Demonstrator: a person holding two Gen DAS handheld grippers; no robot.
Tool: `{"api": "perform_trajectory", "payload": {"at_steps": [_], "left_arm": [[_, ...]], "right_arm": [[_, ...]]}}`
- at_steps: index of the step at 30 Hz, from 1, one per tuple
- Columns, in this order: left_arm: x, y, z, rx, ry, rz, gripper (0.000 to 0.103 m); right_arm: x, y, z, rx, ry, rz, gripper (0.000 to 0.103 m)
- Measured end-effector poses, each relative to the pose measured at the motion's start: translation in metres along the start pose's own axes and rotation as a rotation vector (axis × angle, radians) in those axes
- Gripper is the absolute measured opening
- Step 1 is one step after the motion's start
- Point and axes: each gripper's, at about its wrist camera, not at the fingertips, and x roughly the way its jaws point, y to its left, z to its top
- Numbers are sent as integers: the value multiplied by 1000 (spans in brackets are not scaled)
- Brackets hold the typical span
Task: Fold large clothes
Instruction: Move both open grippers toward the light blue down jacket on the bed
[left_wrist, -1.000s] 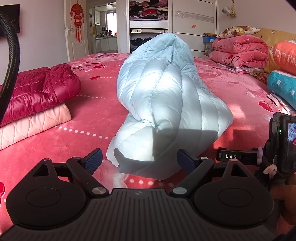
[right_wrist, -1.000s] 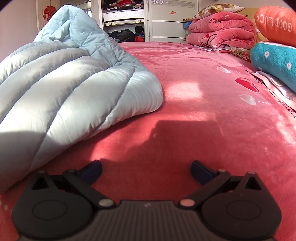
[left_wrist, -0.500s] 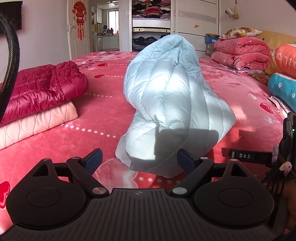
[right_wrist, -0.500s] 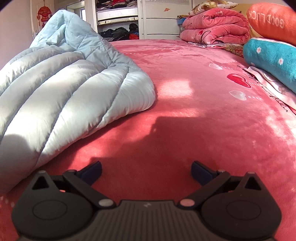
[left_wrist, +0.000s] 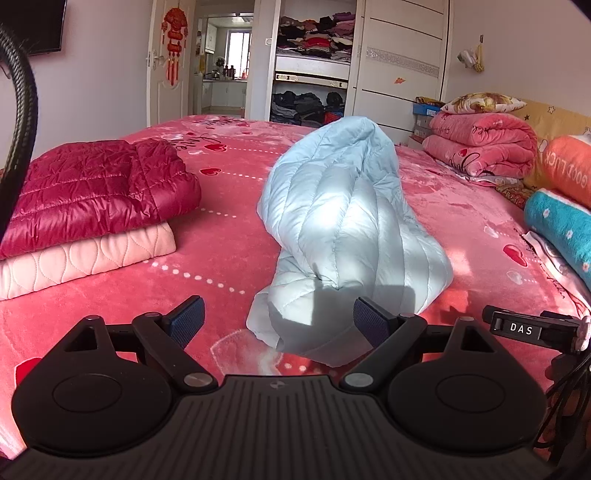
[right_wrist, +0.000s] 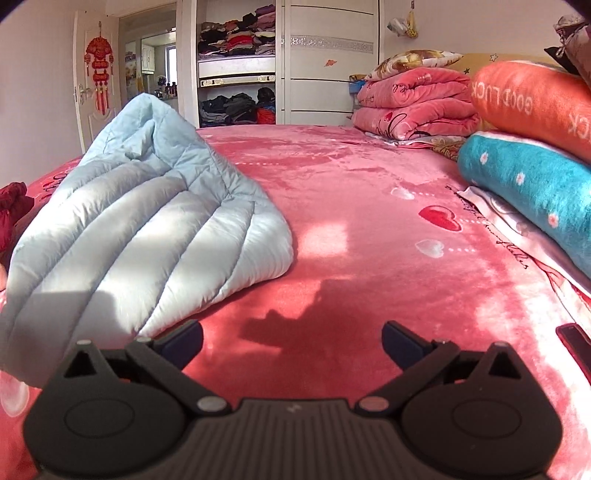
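A red heart-print bed (left_wrist: 229, 254) carries a crumpled pale blue down jacket (left_wrist: 343, 229) mid-bed; a folded crimson jacket (left_wrist: 96, 184) tops a pink quilted one (left_wrist: 85, 258) at its left edge. Left gripper (left_wrist: 275, 321) and right gripper (right_wrist: 291, 341) hover spread, empty.

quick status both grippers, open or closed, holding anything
Left gripper: open, holding nothing; the light blue jacket lies just ahead.
Right gripper: open, holding nothing, over the bare red bedspread.
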Motion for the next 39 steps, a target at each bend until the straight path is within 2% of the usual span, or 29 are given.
{"api": "perform_trajectory", "payload": {"at_steps": [12,24,39], "left_arm": [[-33,21,10,-30,-45,16,103],[-59,39,17,-28,-103,68,103],[-73,61,10,-92,-142,113,103]], "right_arm": [[-55,8,19,36,-63,17,102],[-106,48,39,-22,-132,45,102],[-139,100,48,-110,-169,126,102]]}}
